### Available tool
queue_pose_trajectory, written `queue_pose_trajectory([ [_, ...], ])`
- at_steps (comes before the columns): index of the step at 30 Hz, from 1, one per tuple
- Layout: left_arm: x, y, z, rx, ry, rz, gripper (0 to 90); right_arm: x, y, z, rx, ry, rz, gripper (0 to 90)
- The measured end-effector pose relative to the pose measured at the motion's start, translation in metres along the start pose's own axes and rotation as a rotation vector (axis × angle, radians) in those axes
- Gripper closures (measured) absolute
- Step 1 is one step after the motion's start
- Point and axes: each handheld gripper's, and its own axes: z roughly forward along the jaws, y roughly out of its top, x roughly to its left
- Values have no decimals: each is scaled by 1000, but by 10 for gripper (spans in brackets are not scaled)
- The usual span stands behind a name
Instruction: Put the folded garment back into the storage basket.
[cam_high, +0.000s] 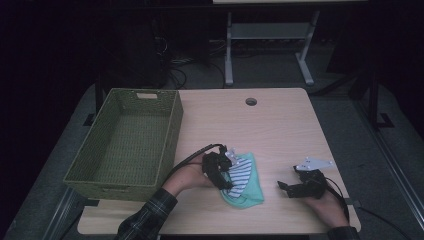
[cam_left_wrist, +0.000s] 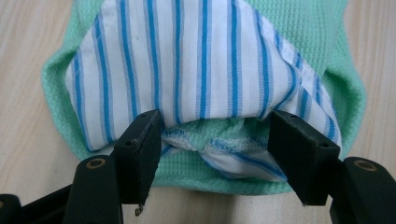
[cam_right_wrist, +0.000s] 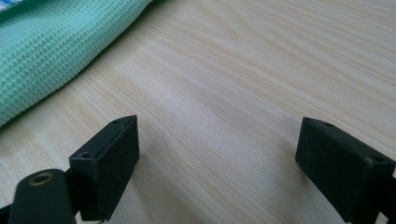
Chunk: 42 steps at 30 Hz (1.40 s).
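Green waffle-knit cloth (cam_left_wrist: 345, 28) with striped blue-white fabric (cam_left_wrist: 201, 60) folded on it lies near the table's (cam_high: 280, 125) front edge. Left gripper (cam_left_wrist: 215, 140) straddles the bunched fold, jaws spread, seemingly not pinching yet. Right gripper (cam_right_wrist: 217, 154) gapes over bare wood. Bite both layers deep.

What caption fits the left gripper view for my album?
Open left gripper straddles the edge of a blue-striped white cloth folded on a green waffle cloth.
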Motion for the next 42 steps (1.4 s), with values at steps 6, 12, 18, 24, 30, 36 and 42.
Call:
queue_pose_trajectory([
  [6,0,-2,7,17,-2,-8,339,0,0,0,0,0,0,131],
  [12,-3,-2,8,23,24,10,348,0,0,0,1,0,3,132],
  [18,-4,-2,6,31,25,19,438,0,0,0,1,-3,5,131],
  [24,-8,-1,5,37,21,17,622,0,0,0,1,-2,6,131],
  [30,-9,0,5,39,19,-5,737,0,0,0,1,-3,7,131],
  [36,-7,1,5,35,8,-52,764,0,0,0,1,-3,9,130],
  [42,-3,1,-3,-2,-21,-91,768,1,0,0,0,-3,9,130],
])
